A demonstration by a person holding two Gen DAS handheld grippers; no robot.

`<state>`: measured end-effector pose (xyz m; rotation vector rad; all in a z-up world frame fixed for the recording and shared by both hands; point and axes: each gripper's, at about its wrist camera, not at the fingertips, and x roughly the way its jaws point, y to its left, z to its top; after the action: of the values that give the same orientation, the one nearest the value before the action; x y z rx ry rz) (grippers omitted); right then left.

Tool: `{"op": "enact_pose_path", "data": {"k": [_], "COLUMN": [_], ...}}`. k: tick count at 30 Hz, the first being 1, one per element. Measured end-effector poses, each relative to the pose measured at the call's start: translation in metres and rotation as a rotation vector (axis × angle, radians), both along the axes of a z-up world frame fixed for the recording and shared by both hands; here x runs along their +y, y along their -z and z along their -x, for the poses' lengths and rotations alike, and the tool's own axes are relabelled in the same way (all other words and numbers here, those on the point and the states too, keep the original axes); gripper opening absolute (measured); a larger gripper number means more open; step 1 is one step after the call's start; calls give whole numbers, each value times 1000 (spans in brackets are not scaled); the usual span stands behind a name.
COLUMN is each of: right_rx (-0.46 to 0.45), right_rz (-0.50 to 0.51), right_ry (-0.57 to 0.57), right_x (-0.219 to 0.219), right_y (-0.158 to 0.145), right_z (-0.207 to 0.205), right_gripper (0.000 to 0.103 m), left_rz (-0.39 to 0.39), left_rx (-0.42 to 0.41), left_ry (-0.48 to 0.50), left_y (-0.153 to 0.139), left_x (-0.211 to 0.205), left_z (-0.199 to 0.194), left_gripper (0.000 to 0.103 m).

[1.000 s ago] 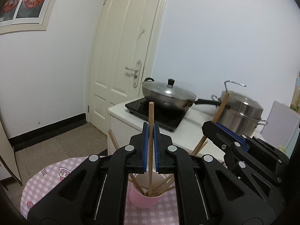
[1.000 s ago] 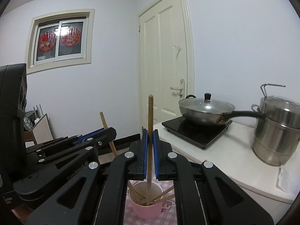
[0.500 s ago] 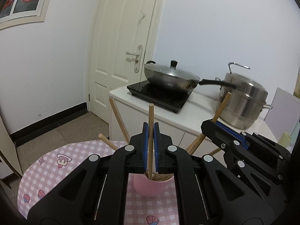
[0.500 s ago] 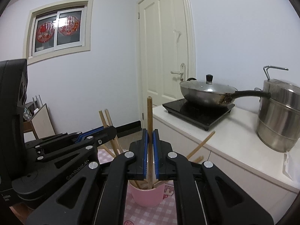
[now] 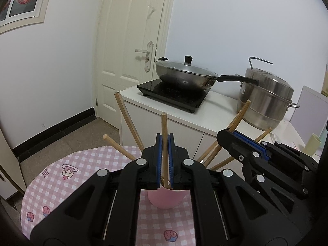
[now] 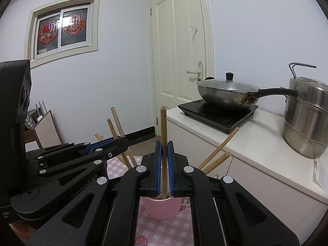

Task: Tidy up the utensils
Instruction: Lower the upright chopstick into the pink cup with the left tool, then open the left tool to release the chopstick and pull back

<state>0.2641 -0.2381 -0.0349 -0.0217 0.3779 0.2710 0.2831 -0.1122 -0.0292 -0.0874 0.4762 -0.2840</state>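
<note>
Chopsticks, pale wooden and round-ended, are at stake: one (image 5: 164, 143) is clamped upright in the left tongs (image 5: 164, 160), another (image 6: 163, 143) upright in the right tongs (image 6: 163, 164). Both sets of tongs are closed on their sticks, blue pads pressed flat to the wood. Each lower tip is seen entering the small pink plastic cup (image 5: 165, 199), which stands on the pink-checked cloth of the round surface (image 5: 78, 168).

Risks, as judged:
- The cup looks light and is already crowded; a sideways pull on either clamped stick could tip it and spill everything.
- The two tongs are held close together over one narrow mouth; a collision between them could be caused by any drift inward.
- If a stick is released while tilted, it could lever against the rim or the leaning sticks and spring out onto the cloth.
- How far the tips sit inside is hidden by the tongs, so a release above the bottom cannot be ruled out.

Containers:
- Pink cup: several more wooden chopsticks (image 5: 128, 121), fanned outward to left and right.
- Lidded steel wok (image 5: 184, 75) on a black hob, and a stacked steel steamer pot (image 5: 266, 98) on the white counter; contents cannot be told.
</note>
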Motion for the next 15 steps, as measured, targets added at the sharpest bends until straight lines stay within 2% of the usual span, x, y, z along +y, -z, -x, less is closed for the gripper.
{"op": "enact_pose_path", "data": {"k": [10,12,14,15], "right_rx": [30,33,32,30], "right_rz": [-37,-45,-48,-48], "right_ry": [-2,-4,-1,-1], "right_x": [-6,-6,-7,-6], "right_y": [1,0,-1,-2], "right_z": [0,2,4,6], "right_gripper": [6,10,22,23], "left_rz": [12,14,14,12], "left_rx": [35,43,45,46], "left_ry": [-2,9,16,15], "left_y": [1,0,-1,-2], "left_x": [6,7,9,10], "left_z": [1,1,3,4], "left_gripper": [7,7,7,7]}}
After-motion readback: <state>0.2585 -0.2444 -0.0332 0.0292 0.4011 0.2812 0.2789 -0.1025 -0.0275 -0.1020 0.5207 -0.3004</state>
